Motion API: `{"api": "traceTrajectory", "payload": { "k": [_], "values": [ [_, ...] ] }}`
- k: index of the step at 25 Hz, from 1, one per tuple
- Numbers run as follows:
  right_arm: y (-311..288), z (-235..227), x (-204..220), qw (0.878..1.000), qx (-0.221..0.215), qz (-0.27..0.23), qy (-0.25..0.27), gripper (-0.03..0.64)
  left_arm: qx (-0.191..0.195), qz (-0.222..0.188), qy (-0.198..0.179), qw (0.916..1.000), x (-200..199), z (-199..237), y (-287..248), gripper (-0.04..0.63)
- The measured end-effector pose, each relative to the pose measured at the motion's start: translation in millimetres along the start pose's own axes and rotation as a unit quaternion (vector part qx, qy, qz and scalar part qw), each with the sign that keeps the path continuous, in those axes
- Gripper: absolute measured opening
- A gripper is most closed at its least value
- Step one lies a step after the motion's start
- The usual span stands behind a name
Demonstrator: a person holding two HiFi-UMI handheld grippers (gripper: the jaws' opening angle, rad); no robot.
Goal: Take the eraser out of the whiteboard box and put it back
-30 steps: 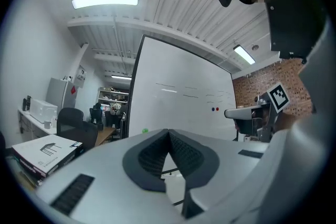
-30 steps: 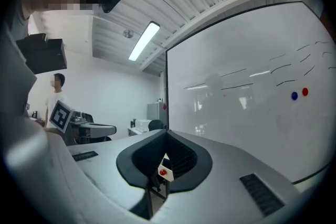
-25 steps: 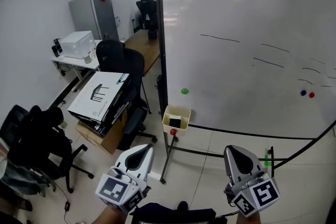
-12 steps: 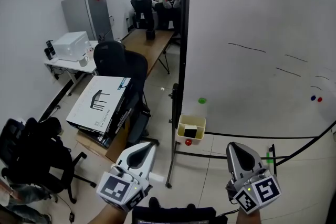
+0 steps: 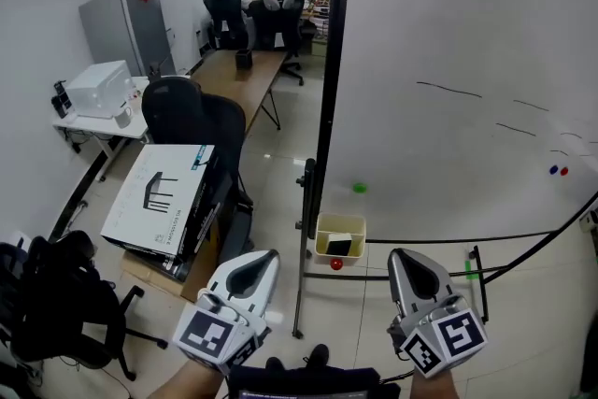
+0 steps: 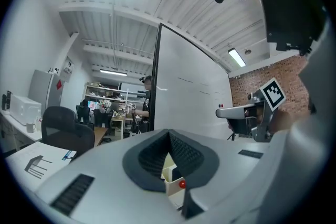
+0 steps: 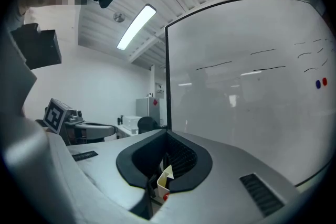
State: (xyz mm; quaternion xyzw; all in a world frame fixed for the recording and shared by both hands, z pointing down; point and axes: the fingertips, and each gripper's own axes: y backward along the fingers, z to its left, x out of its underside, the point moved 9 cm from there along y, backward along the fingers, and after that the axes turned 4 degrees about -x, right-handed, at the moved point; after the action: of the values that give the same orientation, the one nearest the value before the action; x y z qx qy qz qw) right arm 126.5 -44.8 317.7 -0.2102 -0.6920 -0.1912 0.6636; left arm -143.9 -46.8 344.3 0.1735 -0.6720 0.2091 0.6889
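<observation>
A pale yellow whiteboard box (image 5: 340, 225) hangs at the lower left corner of the whiteboard (image 5: 448, 61). The black eraser (image 5: 338, 247) sits inside it, and a red magnet (image 5: 335, 263) shows just below. My left gripper (image 5: 254, 263) and right gripper (image 5: 408, 259) are held low and level, short of the box, one on each side of it. Both are shut and hold nothing. The box (image 6: 170, 178) shows beyond the left gripper (image 6: 169, 134) in the left gripper view. The right gripper view has the box (image 7: 164, 178) beyond the right gripper (image 7: 167, 134).
The whiteboard's black stand leg (image 5: 301, 285) reaches the tiled floor under the box. To the left stand a black office chair (image 5: 192, 121), a flat carton (image 5: 163, 196) leaning on it and another dark chair (image 5: 51, 304). A wooden table (image 5: 238, 75) runs behind. A green magnet (image 5: 360, 188) sticks on the board.
Both grippers and the view have moved along the board's left edge. The box now sits lower and more central between the grippers, and the room behind the board has come into sight.
</observation>
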Motion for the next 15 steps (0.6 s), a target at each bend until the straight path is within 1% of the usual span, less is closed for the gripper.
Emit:
{"api": "traceTrajectory", "payload": {
  "k": [4,5,6,8,9,12,13,15],
  "values": [
    [-13.6,-15.8,4.4,1.000,0.005,0.005,-0.017,0.020,-0.018,0.013,0.001,0.9998,1.2,6.5,-20.6,0.028],
    [-17.4,-19.0,6.2,1.000,0.007,0.008,-0.019,0.028,-0.024,0.017,-0.002,0.9996,1.8,9.5,-24.8,0.028],
    [-22.6,-22.3,8.3,1.000,0.007,0.012,-0.019,0.055,-0.030,0.020,-0.001,0.9993,2.7,13.3,-29.5,0.028],
    [-35.9,-28.4,14.0,1.000,0.003,0.022,-0.022,0.060,-0.035,0.019,0.005,0.9992,4.6,20.5,-38.9,0.028],
    [-42.5,-29.8,17.6,0.999,0.002,0.028,-0.024,0.063,-0.032,0.019,0.004,0.9993,5.7,23.4,-42.6,0.028],
    [-63.7,-29.7,30.3,0.999,0.012,0.043,-0.027,0.147,-0.020,0.023,-0.002,0.9995,11.6,38.8,-53.1,0.028],
    [-71.9,-29.6,35.8,0.998,0.020,0.050,-0.026,0.169,-0.023,0.024,0.006,0.9994,15.9,47.2,-56.7,0.028],
    [-87.5,-27.7,50.8,0.996,0.042,0.071,-0.027,0.193,-0.029,0.033,0.024,0.9987,26.4,64.0,-61.8,0.028]
  ]
}}
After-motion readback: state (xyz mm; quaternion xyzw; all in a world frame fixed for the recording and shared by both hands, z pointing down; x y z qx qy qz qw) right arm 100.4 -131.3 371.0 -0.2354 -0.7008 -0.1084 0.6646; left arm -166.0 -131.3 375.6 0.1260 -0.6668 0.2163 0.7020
